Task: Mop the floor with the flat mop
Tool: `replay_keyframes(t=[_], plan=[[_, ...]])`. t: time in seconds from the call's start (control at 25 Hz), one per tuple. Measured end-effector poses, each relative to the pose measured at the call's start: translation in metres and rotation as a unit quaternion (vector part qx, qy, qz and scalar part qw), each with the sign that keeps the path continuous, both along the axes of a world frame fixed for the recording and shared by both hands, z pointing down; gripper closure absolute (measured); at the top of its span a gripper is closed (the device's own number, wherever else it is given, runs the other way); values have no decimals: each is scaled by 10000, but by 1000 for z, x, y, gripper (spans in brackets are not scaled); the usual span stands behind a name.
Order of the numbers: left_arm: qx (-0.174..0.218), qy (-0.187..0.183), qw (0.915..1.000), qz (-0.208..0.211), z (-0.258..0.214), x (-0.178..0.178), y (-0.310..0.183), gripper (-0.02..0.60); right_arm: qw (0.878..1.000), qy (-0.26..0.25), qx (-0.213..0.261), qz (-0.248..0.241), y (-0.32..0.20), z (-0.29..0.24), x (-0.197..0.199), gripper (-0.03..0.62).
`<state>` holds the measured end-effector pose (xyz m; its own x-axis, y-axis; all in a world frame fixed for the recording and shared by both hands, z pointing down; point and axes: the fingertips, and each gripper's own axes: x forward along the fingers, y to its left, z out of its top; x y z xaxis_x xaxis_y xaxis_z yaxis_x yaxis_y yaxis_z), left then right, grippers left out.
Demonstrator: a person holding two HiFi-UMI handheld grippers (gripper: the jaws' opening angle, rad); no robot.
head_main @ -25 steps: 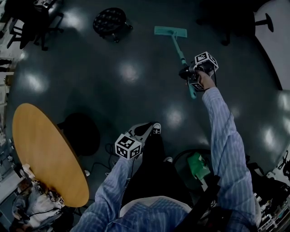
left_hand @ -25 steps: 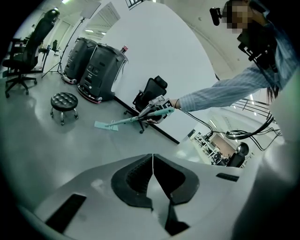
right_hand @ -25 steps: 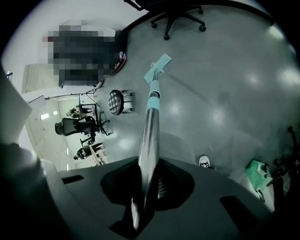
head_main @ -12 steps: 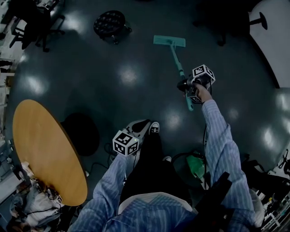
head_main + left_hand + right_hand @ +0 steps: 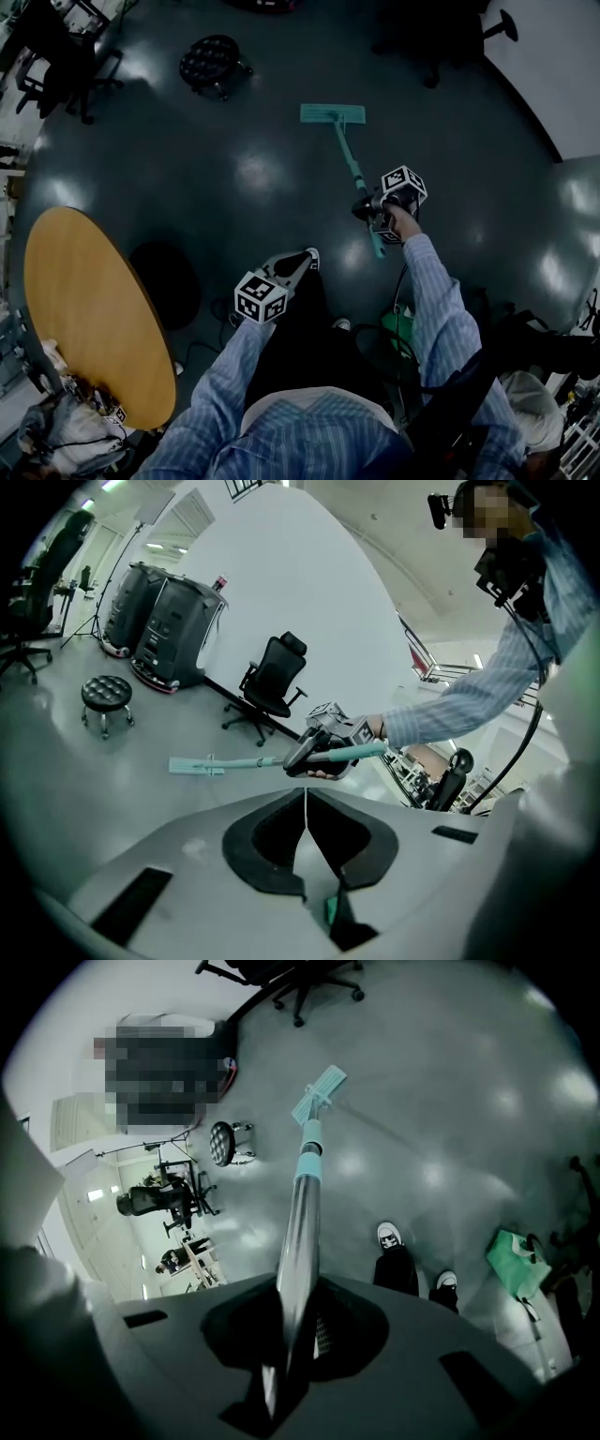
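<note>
**Mopping stroke seemingly under way**

Floor (image 5: 216, 178) open ahead. Flat mop (image 5: 343, 150): head (image 5: 332, 114) flat at far centre, handle (image 5: 353, 176) clamped in right gripper (image 5: 366, 208). Left gripper (image 5: 298, 264) pressed together, empty, near-left. Next prob. a stroke w/ head kept flat.

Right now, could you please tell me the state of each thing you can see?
mop: head flat on the floor, handle tilted, held.
right gripper: shut on the mop handle.
left gripper: shut, empty.
stool: upright, nobody on it.
</note>
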<state>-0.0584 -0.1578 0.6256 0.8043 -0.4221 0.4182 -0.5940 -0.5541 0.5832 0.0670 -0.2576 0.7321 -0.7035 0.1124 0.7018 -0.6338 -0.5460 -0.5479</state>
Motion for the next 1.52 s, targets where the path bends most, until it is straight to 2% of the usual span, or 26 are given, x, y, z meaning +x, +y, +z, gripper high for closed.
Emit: replay_keyframes(t=[0.2, 0.4, 0.76, 1.04, 1.24, 1.4, 1.52], plan=[[9, 14, 9999, 171, -9, 11, 44, 572, 9997, -116, -48, 190, 67, -9, 7, 537], [74, 3, 9999, 141, -19, 14, 75, 572, 9995, -179, -152, 226, 140, -14, 19, 537], [482, 45, 9988, 25, -48, 43, 129, 572, 9994, -195, -253, 165, 276, -22, 49, 537], [591, 152, 9980, -142, -71, 65, 221, 572, 9989, -259, -354, 155, 399, -35, 68, 536], [685, 23, 9976, -20, -78, 88, 285, 572, 9989, -216, -407, -85, 477, -43, 96, 536], [735, 163, 9967, -290, -90, 88, 322, 572, 9990, -142, -398, -171, 529, -47, 109, 536], [833, 113, 9962, -249, -93, 90, 346, 572, 9984, -157, -459, -290, 568, -50, 115, 536]])
